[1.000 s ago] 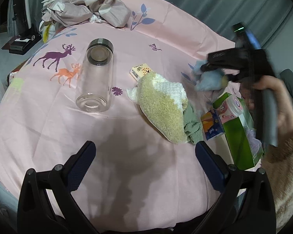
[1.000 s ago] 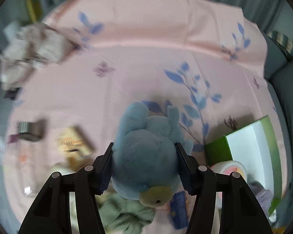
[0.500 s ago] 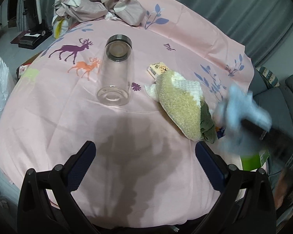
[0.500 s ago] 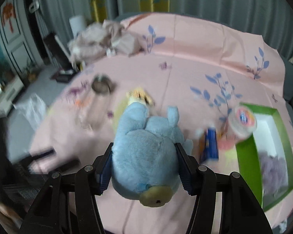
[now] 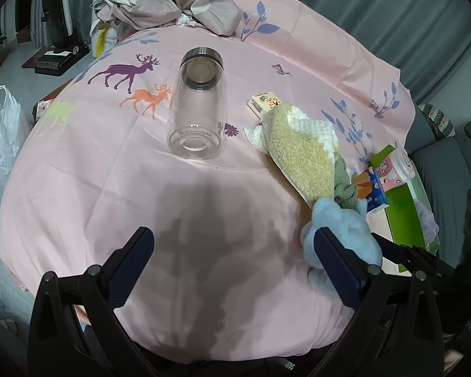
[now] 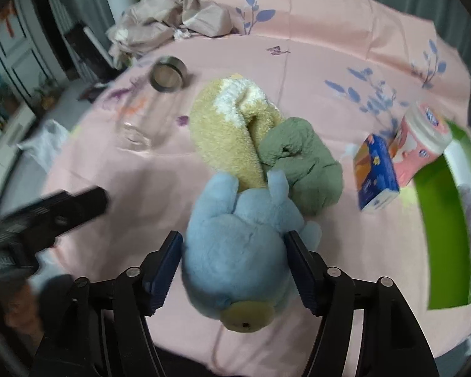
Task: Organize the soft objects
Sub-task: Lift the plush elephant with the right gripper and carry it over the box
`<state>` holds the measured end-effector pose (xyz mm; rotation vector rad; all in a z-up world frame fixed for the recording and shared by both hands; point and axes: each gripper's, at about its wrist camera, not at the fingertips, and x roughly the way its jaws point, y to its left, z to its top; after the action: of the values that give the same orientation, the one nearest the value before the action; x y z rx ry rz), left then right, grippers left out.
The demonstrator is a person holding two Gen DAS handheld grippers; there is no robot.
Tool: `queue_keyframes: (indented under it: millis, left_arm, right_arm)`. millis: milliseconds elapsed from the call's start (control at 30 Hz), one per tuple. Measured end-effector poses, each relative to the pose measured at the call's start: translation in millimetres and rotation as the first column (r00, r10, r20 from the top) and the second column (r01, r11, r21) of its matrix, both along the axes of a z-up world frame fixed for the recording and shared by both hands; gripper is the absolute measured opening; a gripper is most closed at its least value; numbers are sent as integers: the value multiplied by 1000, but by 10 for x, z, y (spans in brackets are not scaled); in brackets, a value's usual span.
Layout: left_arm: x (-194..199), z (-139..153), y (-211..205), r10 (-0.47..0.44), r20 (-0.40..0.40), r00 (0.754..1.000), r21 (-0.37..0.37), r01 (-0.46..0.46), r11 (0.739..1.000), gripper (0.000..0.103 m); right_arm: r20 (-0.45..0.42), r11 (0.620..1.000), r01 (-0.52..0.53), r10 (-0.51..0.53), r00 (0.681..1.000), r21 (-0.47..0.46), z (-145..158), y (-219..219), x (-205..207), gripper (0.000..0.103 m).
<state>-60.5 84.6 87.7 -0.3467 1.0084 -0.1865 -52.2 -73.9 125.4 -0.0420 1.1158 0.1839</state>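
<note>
Blue plush toy (image 6: 238, 251) sits between my right hand-held gripper (image 6: 234, 270) pads, jaws just loosening, beside the rolled towels (image 6: 235, 135) near the surface's edge; it may tumble off. Left one (image 5: 235, 270) gapes empty.

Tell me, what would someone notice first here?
Probably the fluffy blue plush toy sitting between the fingers of the right claw, which have just been opening. Just beyond it lie a yellow towel and a green cloth, bunched together on the pink sheet.
</note>
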Motion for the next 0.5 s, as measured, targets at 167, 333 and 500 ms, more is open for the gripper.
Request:
queue_keyframes:
  millis: [167, 333, 500]
  left_arm:
    - [6, -14, -9, -13, -6, 1000, -32, 13, 999, 101]
    - [-23, 11, -261, -121, 6, 993, -97, 121, 988, 101]
    - [-59, -7, -663, -255, 18, 967, -85, 256, 963, 101]
  right_arm:
    - [33, 996, 59, -62, 998, 71, 179, -205, -125, 75]
    - [-12, 960, 174, -176, 984, 217, 205, -590, -129, 75]
    - [-91, 917, 243, -225, 970, 318, 64, -761, -83, 75]
